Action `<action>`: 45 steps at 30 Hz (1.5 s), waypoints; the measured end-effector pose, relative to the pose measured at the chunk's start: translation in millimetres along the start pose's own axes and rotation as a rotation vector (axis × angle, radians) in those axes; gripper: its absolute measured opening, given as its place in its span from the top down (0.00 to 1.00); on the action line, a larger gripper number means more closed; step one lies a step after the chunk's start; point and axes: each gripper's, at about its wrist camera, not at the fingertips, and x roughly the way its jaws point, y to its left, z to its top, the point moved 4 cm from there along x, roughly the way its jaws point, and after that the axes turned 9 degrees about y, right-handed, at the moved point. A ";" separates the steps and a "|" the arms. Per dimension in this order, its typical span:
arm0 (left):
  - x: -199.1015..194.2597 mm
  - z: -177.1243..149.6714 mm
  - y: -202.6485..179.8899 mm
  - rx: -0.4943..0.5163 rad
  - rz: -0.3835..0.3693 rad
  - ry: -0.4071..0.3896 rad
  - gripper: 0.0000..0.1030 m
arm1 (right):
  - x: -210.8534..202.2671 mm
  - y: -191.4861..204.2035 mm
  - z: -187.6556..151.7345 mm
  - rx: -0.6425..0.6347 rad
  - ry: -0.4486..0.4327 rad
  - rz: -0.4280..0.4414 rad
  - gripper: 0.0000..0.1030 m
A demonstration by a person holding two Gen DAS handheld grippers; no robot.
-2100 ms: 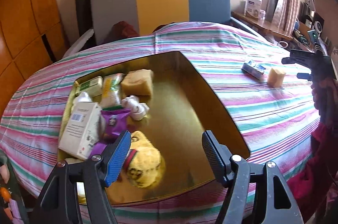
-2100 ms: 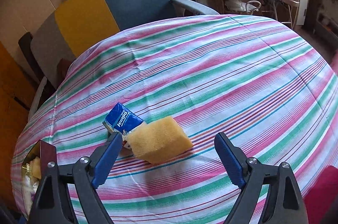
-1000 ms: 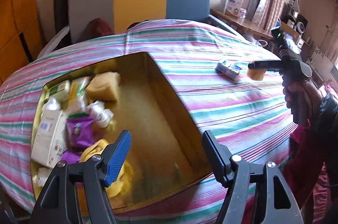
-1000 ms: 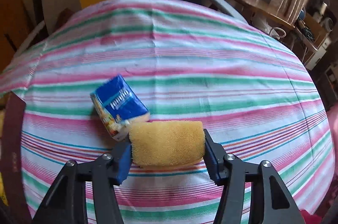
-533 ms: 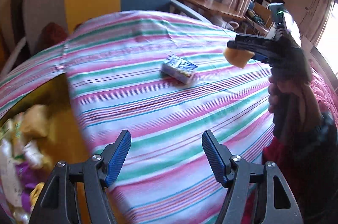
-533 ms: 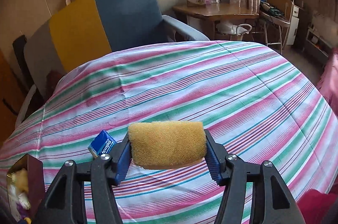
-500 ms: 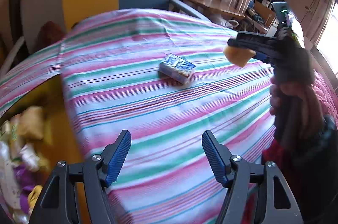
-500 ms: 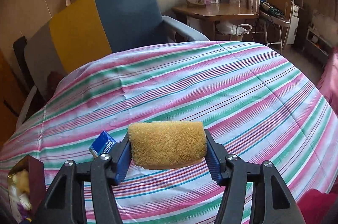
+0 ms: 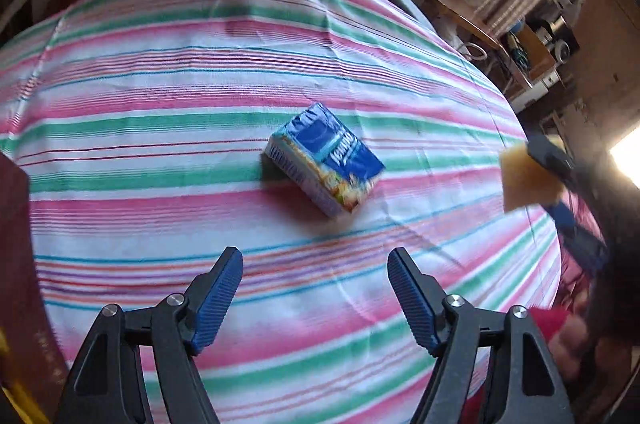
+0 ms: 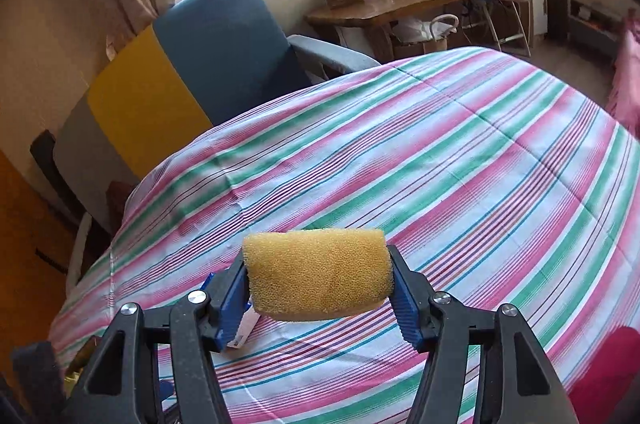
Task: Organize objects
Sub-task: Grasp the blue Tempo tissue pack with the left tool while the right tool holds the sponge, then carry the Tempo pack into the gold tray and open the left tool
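Observation:
A blue tissue pack [image 9: 326,166] lies on the striped tablecloth [image 9: 140,128]. My left gripper [image 9: 314,298] is open and empty, just short of the pack with the jaws spread wider than it. My right gripper [image 10: 318,298] is shut on a yellow sponge [image 10: 316,274] and holds it above the table; the sponge also shows at the right edge of the left wrist view [image 9: 524,186]. A sliver of the tissue pack [image 10: 244,328] peeks out behind the right gripper's left finger.
The dark wall of the gold box [image 9: 16,264] stands at the left edge of the table. A grey, yellow and blue armchair [image 10: 180,76] stands behind the table. A wooden side table [image 10: 384,6] with boxes is by the window.
My left gripper has swung from the box to the tissue pack and come close to it. My right gripper closed on the sponge and lifted it off the table.

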 end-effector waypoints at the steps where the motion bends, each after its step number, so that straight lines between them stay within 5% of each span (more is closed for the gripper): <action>1: 3.9 5.6 -0.7 -0.017 -0.006 0.001 0.24 | 0.3 -1.8 0.3 0.012 0.004 0.009 0.39; 11: 43.4 64.5 -14.1 -0.081 0.075 -0.018 0.22 | 0.9 -4.6 0.6 0.051 0.015 0.068 0.37; 17: 62.6 78.3 -35.6 0.077 0.210 -0.011 0.16 | 3.8 -4.5 0.1 0.051 0.018 0.072 0.37; 18: 62.2 74.5 -36.9 0.103 0.233 -0.015 0.19 | 3.6 -4.1 0.0 0.044 0.016 0.068 0.37; 20: 56.1 63.5 -31.3 0.131 0.276 -0.047 0.46 | 5.4 0.1 -1.8 0.015 0.022 0.057 0.39; 21: 52.5 58.2 -27.4 0.137 0.275 -0.053 0.49 | 6.8 2.5 -2.6 0.001 0.028 0.057 0.39; 27: 26.7 -8.3 -5.8 0.208 0.287 -0.072 0.49 | 13.2 9.8 -5.1 -0.049 0.053 0.053 0.39; 35: -8.0 -116.5 13.2 0.251 0.303 -0.185 0.49 | 41.3 34.7 -25.8 -0.196 0.191 0.044 0.39; 45: -15.1 -147.5 19.2 0.295 0.296 -0.307 0.48 | 65.8 67.3 -58.0 -0.407 0.280 -0.004 0.40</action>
